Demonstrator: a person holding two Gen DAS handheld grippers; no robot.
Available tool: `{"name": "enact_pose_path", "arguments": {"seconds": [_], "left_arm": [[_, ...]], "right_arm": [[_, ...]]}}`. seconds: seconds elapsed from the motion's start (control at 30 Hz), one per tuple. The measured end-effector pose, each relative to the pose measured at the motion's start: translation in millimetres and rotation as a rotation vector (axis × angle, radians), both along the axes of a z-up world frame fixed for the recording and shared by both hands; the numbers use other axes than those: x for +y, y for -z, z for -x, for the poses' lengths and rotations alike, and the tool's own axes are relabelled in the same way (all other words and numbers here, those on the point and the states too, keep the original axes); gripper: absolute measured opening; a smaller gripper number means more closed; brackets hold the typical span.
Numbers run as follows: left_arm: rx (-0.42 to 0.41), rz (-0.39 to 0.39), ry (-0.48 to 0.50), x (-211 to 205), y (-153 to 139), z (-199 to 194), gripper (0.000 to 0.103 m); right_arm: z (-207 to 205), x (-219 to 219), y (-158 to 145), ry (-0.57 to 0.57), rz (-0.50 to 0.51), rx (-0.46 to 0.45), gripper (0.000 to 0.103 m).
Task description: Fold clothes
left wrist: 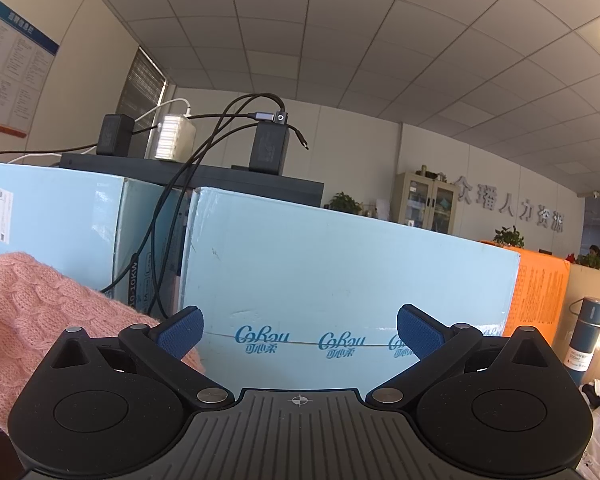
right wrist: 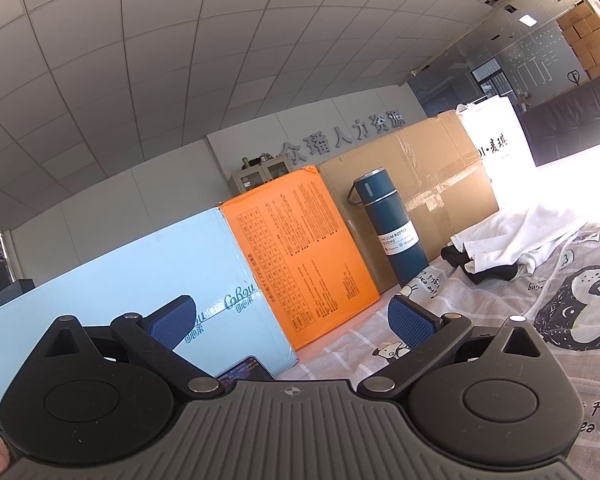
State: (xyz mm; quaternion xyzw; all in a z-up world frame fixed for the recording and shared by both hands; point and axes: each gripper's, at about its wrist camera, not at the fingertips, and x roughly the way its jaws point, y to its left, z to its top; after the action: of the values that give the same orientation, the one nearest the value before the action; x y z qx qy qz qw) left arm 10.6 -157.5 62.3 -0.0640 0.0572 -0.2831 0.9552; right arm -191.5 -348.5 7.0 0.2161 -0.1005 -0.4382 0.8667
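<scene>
Only left cam: pink sweater [left wrist: 40, 320].

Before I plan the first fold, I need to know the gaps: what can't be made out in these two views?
- Pink sweater, left view: cut off by the frame edge and hidden behind the left tongs; shape unknown.
- Phone, right view: mostly covered by the right tongs.
- White clothes, right view: far part lost in glare.

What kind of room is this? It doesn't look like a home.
Most likely an office, perhaps a reception area. Large metal letters on the wall, a tiled ceiling and a notice board point that way. Stacked cartons suggest storage too.
</scene>
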Motion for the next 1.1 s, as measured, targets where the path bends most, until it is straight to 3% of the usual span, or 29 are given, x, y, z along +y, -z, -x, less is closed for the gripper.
{"name": "enact_pose_path", "arguments": {"seconds": [0.47,0.7,0.9,1.1], "left_arm": [[-0.005,-0.004,0.009,-2.5,2.8,-0.7,0.103],[-0.015,-0.019,0.052,-12.7,12.7,2.0,0.103],[-0.025,-0.044,0.149,-33.4,29.9,13.6,0.103],[0.029,-0.066,0.318,-72.0,36.8,30.3,0.103]], "right_arm": [[1.8,-1.0,-2.3,0.008,0.009,0.012,0.103],[27.3,-13.2,-14.9,0.076,0.033,0.033,0.103],[66.5,-35.8,-9.4,0.095,0.084,0.179,0.103],[104.7,-78.8,7.3,0.109,0.080,0.370,0.103]]}}
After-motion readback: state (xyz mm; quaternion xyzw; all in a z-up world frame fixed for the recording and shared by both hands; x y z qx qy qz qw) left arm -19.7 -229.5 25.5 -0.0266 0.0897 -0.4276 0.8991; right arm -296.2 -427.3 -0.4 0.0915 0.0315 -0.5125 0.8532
